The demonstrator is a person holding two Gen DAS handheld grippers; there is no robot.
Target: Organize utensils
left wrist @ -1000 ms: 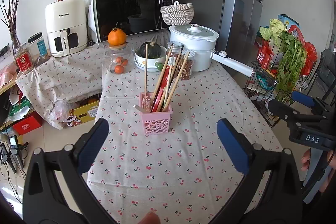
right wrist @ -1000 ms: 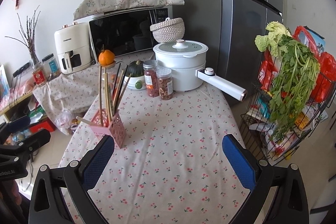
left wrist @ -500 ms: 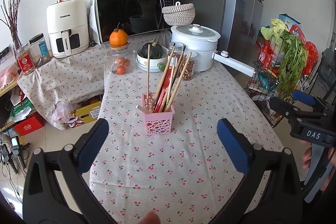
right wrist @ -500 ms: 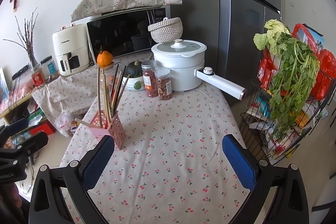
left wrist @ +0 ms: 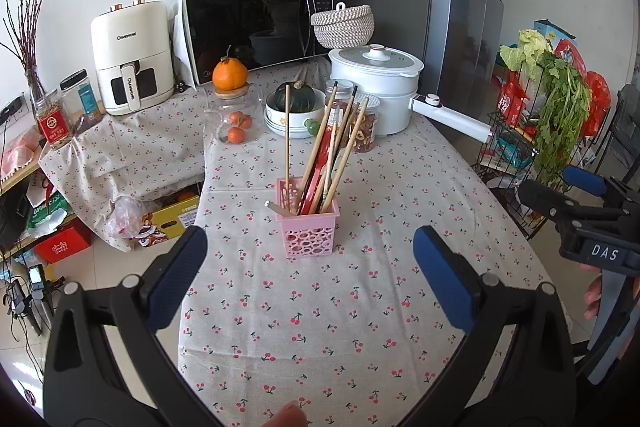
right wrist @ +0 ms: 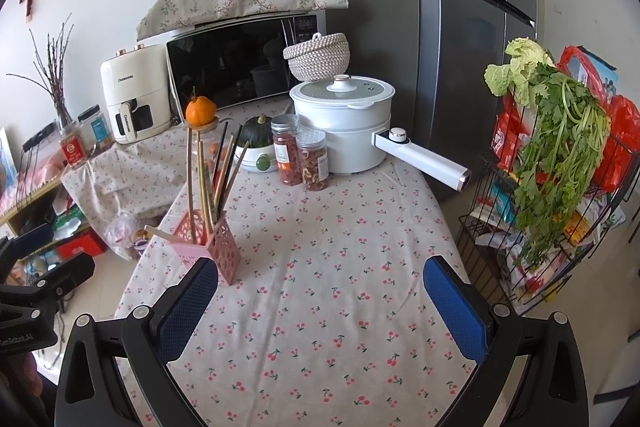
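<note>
A pink perforated utensil holder [left wrist: 308, 229] stands on the cherry-print tablecloth [left wrist: 320, 307], filled with several wooden chopsticks [left wrist: 340, 143] that lean to the right. A flat light handle [left wrist: 274, 207] sticks out of its left side. In the right wrist view the same holder [right wrist: 212, 247] sits at the table's left edge. My left gripper [left wrist: 310, 267] hovers open just in front of the holder, nothing between its blue pads. My right gripper [right wrist: 320, 301] is open over the table to the holder's right, also empty.
Behind the holder stand two spice jars [left wrist: 360, 123], a white pot with a long handle [left wrist: 380, 83], a bowl holding a squash [left wrist: 296, 107], a glass jar topped by an orange [left wrist: 230, 107], a microwave [left wrist: 256, 27] and an air fryer [left wrist: 132, 55]. A wire rack with greens [right wrist: 552, 163] stands right of the table.
Both grippers have drawn back and risen a little, so the holder looks slightly farther and lower in view. Both stay open and empty.
</note>
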